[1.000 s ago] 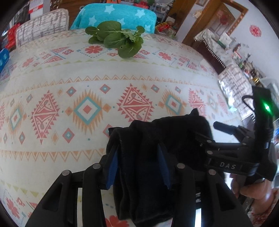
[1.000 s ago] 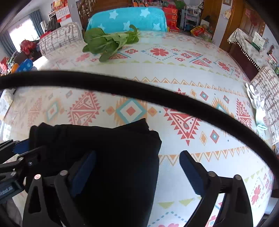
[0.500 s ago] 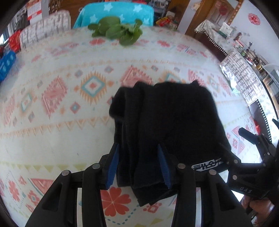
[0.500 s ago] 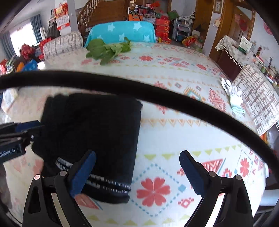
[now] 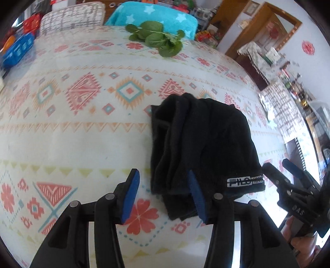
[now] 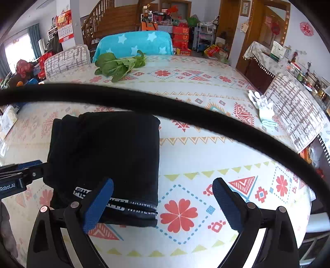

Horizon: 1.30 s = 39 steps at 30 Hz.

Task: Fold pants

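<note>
A: We see the black pants lying folded in a compact bundle on the surface, waistband lettering nearest us.

B: Our left tongs are spread wide, released, one blue pad over the pants' near edge, the other over bare patterned cloth.

A: The right tongs are spread too, gripping nothing, their left pad above the waistband.

B: Far side of the surface, we spot leafy greens; a white glove lies near the right edge.

A: Behind, a star-printed teal chair cover, a wooden staircase and stacked red boxes.
</note>
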Tool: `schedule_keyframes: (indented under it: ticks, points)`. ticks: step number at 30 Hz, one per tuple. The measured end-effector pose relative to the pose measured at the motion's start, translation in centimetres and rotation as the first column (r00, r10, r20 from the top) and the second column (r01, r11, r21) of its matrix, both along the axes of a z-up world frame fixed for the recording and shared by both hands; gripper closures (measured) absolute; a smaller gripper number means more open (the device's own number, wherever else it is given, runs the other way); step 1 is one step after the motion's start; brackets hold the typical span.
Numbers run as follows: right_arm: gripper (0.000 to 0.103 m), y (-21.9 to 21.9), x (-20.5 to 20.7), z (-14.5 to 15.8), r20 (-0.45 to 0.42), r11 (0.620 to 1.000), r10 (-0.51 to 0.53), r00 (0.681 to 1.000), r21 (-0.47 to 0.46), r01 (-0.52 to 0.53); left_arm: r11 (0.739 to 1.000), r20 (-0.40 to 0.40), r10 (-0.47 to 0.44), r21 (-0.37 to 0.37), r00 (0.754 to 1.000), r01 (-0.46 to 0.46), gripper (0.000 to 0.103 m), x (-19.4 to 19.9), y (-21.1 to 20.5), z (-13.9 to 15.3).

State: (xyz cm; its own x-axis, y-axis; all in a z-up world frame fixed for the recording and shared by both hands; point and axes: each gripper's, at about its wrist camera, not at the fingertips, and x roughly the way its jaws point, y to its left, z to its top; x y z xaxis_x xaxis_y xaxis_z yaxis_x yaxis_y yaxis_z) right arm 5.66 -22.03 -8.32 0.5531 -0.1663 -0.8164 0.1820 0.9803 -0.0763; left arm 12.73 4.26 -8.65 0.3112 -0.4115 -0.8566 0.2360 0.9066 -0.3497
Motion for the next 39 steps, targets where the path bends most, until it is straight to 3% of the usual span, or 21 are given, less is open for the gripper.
schedule_keyframes:
  ticks: [7, 12, 15, 20, 24, 28, 35, 39]
  points:
    - [0.005, 3.8, 5.3, 1.4, 0.015, 0.995, 0.088, 0.996, 0.042, -0.089, 0.999, 0.011, 0.046, 0.012, 0.999, -0.046, 0.055, -2.1, 2.7, 0.5]
    - [0.005, 7.7, 11.0, -1.4, -0.072, 0.988, 0.13, 0.989, 0.095, -0.123, 0.996, 0.053, 0.075, 0.044, 0.996, -0.077, 0.054, -3.9, 4.8, 1.4]
    - [0.001, 9.7, 12.8, -3.8, -0.153, 0.99, 0.141, 0.978, 0.035, -0.137, 0.992, 0.07, 0.1, 0.072, 0.992, -0.105, 0.054, -4.8, 6.0, 1.4]
    - [0.001, 10.1, 13.1, -3.2, -0.138, 0.991, 0.135, 0.981, 0.027, -0.133, 0.985, 0.065, 0.134, 0.098, 0.989, -0.14, 0.054, -5.4, 7.2, 0.9]
    - [0.001, 8.6, 9.5, 0.4, -0.027, 0.987, 0.142, 0.99, 0.08, -0.139, 0.98, 0.063, 0.152, 0.121, 0.986, -0.159, 0.054, -6.3, 7.1, 1.1]
    - [0.001, 7.4, 3.9, 2.5, 0.05, 0.985, 0.16, 0.986, 0.061, -0.163, 0.974, 0.105, 0.149, 0.157, 0.983, -0.164, 0.054, -7.6, 5.9, 2.4]
    - [0.001, 2.9, -5.8, 2.0, 0.078, 0.995, 0.088, 0.993, 0.038, -0.091, 0.962, 0.206, 0.087, 0.237, 0.975, -0.135, 0.053, -10.9, 0.8, 4.9]
    - [0.001, 0.4, -9.2, 1.5, 0.09, 0.998, 0.052, 0.995, 0.016, -0.054, 0.957, 0.263, 0.042, 0.267, 0.964, -0.114, 0.051, -13.4, -2.7, 6.2]
